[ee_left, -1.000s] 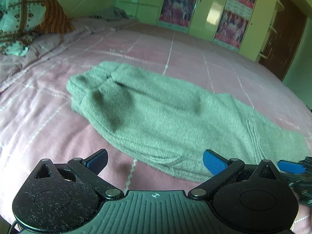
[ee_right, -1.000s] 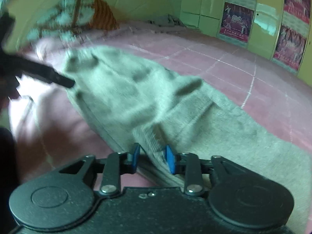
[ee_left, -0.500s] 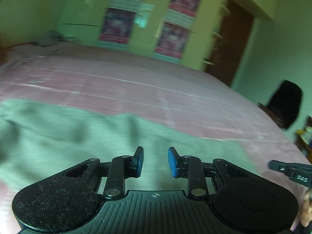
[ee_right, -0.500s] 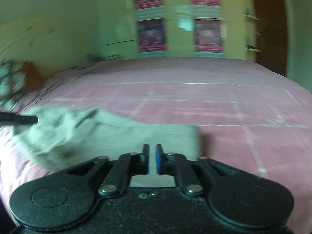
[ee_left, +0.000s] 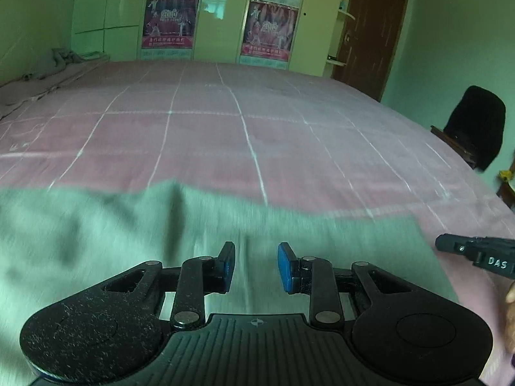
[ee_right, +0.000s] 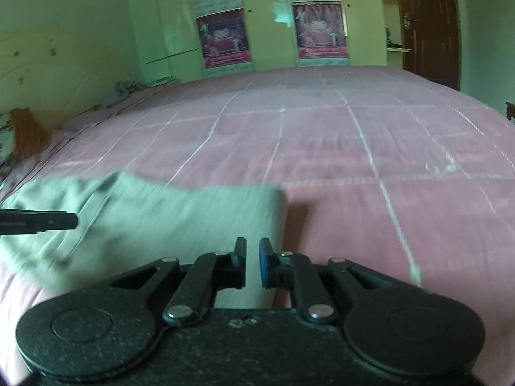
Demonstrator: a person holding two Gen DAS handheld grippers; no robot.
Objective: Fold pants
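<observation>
1. the green pants [ee_left: 128, 241] lie spread on the pink bedspread [ee_left: 257, 135], filling 6 to 9 o'clock of the left wrist view.
2. the left gripper [ee_left: 256, 267] hovers over the cloth, jaws partly apart, with nothing between them.
3. the right gripper [ee_right: 253, 265] sits at the pants' right edge, jaws nearly closed; whether cloth is pinched, i cannot tell.

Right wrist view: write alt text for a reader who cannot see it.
The right gripper, its blue-padded fingers nearly closed with a narrow gap, sits over the right end of the green pants spread on a pink checked bedspread. The left gripper's black tip pokes in from the left edge; poster-covered wardrobe doors stand behind the bed.
</observation>
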